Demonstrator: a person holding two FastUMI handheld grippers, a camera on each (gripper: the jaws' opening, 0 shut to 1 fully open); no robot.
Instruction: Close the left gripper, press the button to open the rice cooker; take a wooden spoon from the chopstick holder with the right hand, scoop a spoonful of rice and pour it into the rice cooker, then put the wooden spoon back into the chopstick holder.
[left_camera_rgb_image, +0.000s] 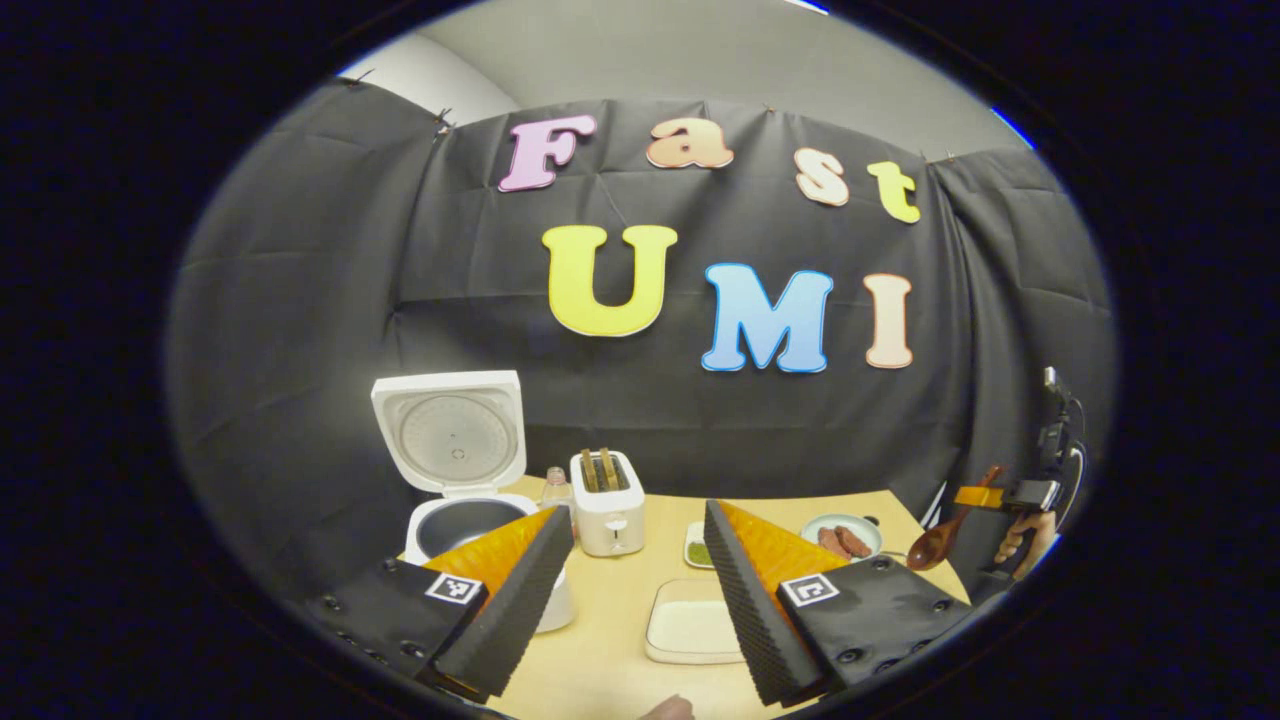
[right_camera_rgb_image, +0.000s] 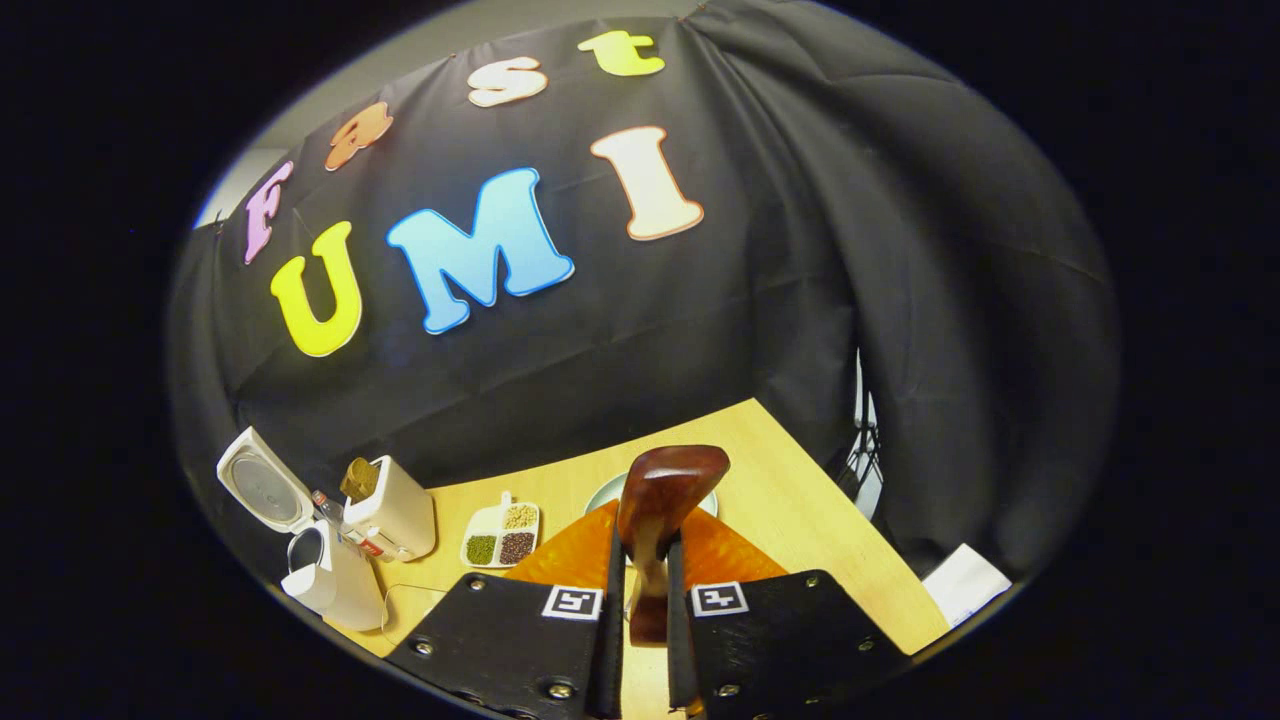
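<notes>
The white rice cooker (left_camera_rgb_image: 478, 560) stands at the table's left with its lid (left_camera_rgb_image: 450, 428) raised and the dark inner pot (left_camera_rgb_image: 462, 522) showing. My left gripper (left_camera_rgb_image: 638, 518) hovers open over the table in front of it, with nothing between its fingers. Far to the right, my right gripper (left_camera_rgb_image: 985, 497) holds a wooden spoon (left_camera_rgb_image: 935, 545), bowl hanging down. In the right gripper view, the right gripper (right_camera_rgb_image: 640, 560) is shut on the spoon's handle, and the brown spoon (right_camera_rgb_image: 668, 485) points forward above the table. The open rice cooker (right_camera_rgb_image: 320, 575) lies far off to the left.
A white toaster (left_camera_rgb_image: 608, 505) stands beside the cooker, with a small bottle (left_camera_rgb_image: 556, 488) between them. A white rectangular tray (left_camera_rgb_image: 690, 620), a divided dish of grains (right_camera_rgb_image: 500, 535) and a plate of sausages (left_camera_rgb_image: 842, 540) lie on the wooden table (right_camera_rgb_image: 800, 500). Black cloth walls close in behind and to the right.
</notes>
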